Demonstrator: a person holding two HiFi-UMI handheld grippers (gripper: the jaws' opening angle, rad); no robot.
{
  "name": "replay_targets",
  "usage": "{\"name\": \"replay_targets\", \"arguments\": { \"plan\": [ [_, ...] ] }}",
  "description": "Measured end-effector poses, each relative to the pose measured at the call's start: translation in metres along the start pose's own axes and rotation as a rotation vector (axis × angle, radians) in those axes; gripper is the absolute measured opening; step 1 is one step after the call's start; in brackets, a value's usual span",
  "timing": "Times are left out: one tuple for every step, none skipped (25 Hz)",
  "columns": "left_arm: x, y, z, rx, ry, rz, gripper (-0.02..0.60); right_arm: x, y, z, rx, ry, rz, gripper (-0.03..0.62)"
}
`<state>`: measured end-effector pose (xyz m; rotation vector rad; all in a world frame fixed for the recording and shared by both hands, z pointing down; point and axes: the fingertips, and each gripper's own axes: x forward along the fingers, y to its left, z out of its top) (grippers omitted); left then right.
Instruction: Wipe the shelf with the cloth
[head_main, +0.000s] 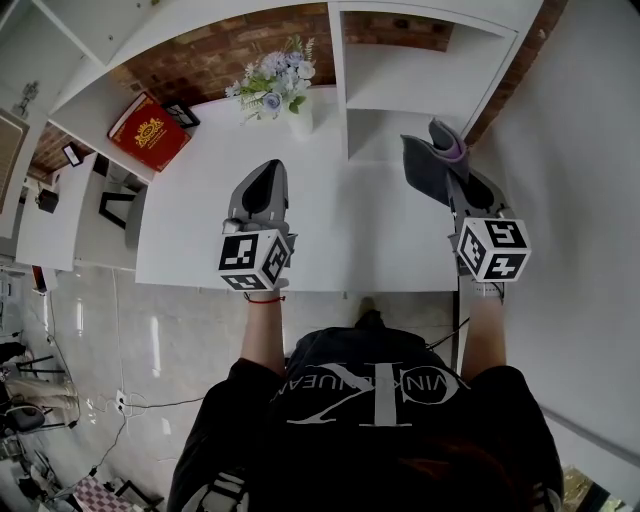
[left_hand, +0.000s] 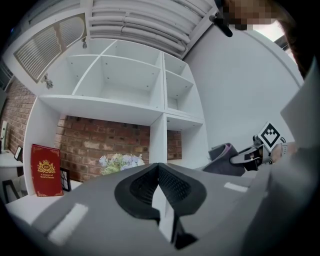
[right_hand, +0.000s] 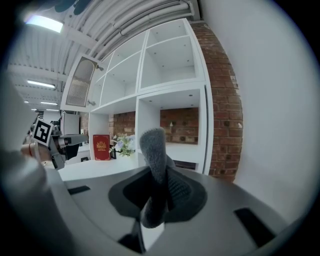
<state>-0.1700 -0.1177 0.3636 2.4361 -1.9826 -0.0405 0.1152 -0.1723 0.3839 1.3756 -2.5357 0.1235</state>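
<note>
Cloth (right_hand: 154, 147) between jaws of right gripper (right_hand: 159, 192)

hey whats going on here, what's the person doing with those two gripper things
A person holds a gripper in each hand over a white desk, facing a white shelf unit. The right gripper is shut on a grey cloth, held up near the shelf unit but not touching it. The left gripper is shut with nothing in it, above the desk.

A grey cloth (head_main: 425, 160) with a purple edge stands folded and upright, pinched between the right gripper's (head_main: 455, 185) jaws. The white shelf (head_main: 420, 75), divided into open compartments, rises just ahead.
</note>
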Motion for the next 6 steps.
{"name": "replay_targets", "arguments": {
  "plan": [
    [-0.001,0.001,0.0,-0.003,0.003,-0.001,0.012,0.0,0.002,0.0,0.001,0.001,0.001,0.058],
    [-0.003,0.003,-0.001,-0.006,0.005,-0.003,0.011,0.0,0.004,0.0,0.0,0.002,0.002,0.058],
    [-0.004,0.004,-0.002,-0.008,0.008,-0.004,0.011,0.0,0.007,0.0,0.0,0.003,0.004,0.058],
    [-0.006,0.005,-0.002,-0.009,0.01,-0.005,0.012,0.001,0.01,0.0,-0.001,0.003,0.007,0.058],
    [-0.007,0.007,-0.003,-0.01,0.013,-0.006,0.011,0.001,0.013,0.0,-0.002,0.003,0.01,0.058],
    [-0.009,0.008,-0.003,-0.01,0.015,-0.006,0.012,0.001,0.016,0.0,-0.003,0.003,0.013,0.058]
  ]
}}
